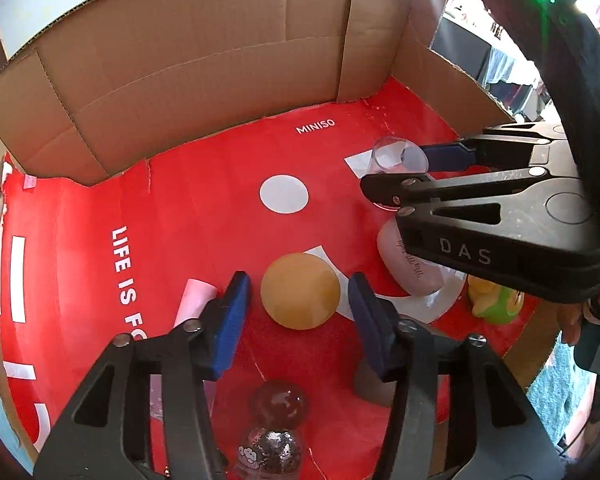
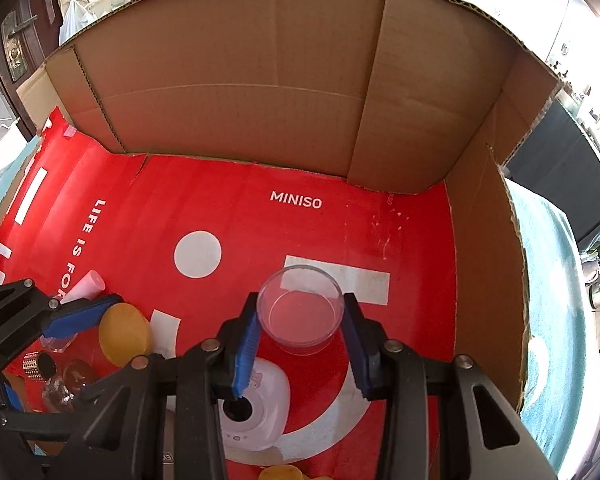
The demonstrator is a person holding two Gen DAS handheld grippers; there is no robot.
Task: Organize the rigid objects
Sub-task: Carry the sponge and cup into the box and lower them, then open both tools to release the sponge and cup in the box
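Observation:
A yellow round disc lies on the red mat. It sits between the blue pads of my left gripper, which stands open with a small gap on each side. The disc also shows at the left of the right wrist view, beside a left finger. My right gripper is shut on a clear plastic cup, its pads pressing both sides of the wall. In the left wrist view that gripper reaches in from the right, holding the cup tilted.
Cardboard walls enclose the mat at the back and right. A pale pink toy camera lies under my right gripper. A green-yellow duck toy, a pink tube, a clear ball and a glitter bottle lie nearby.

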